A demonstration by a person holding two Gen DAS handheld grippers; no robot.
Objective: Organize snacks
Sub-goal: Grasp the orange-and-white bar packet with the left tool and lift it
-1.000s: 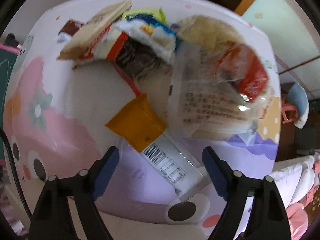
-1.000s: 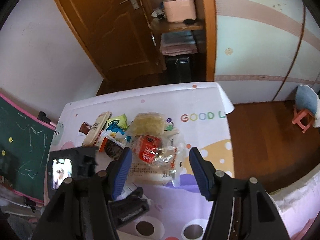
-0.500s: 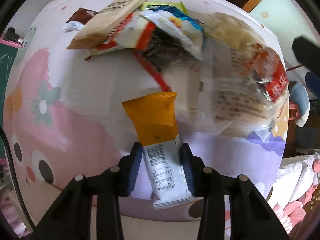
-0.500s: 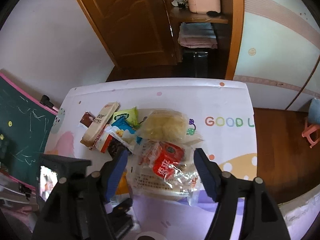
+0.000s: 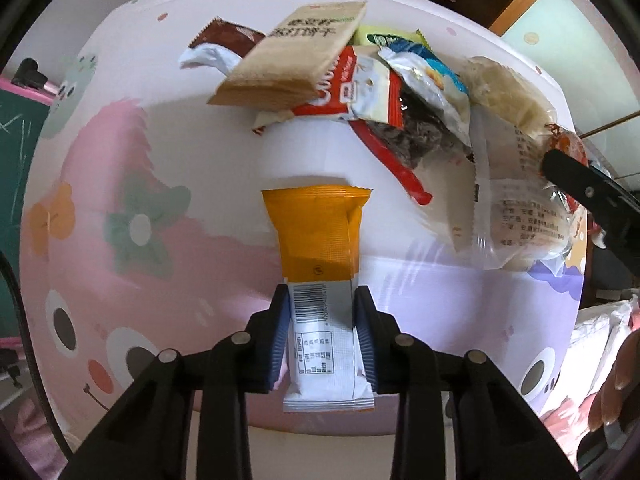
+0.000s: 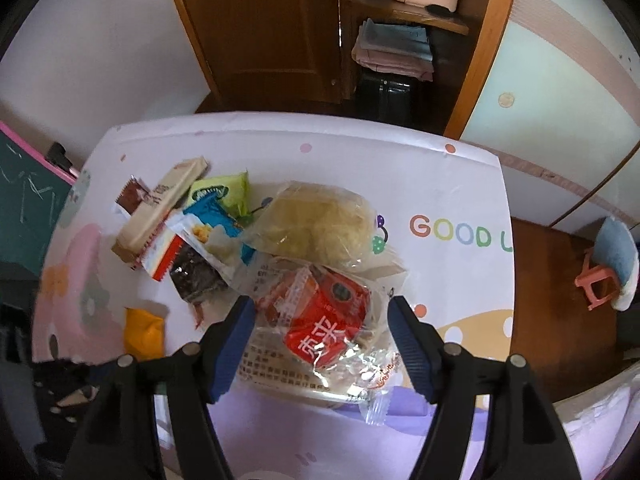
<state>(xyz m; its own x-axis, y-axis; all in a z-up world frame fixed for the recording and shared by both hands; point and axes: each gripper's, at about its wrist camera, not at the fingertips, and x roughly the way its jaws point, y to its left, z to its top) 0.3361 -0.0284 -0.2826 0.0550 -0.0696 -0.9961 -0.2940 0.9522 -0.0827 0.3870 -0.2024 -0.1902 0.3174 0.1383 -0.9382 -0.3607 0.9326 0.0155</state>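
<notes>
Now left gripper is pinching orange-and-white snack packet, its long axis running straight out from the jaws; right gripper, jaws gaping, is hovering over clear noodle bag.

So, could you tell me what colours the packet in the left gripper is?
Orange and white snack packet, clearest in the left wrist view.

Home, likely a child's room: cartoon-print tablecloth reading "GOOD L", green chalkboard, wooden door, shelf with folded linens, small pink stool on wood floor.
</notes>
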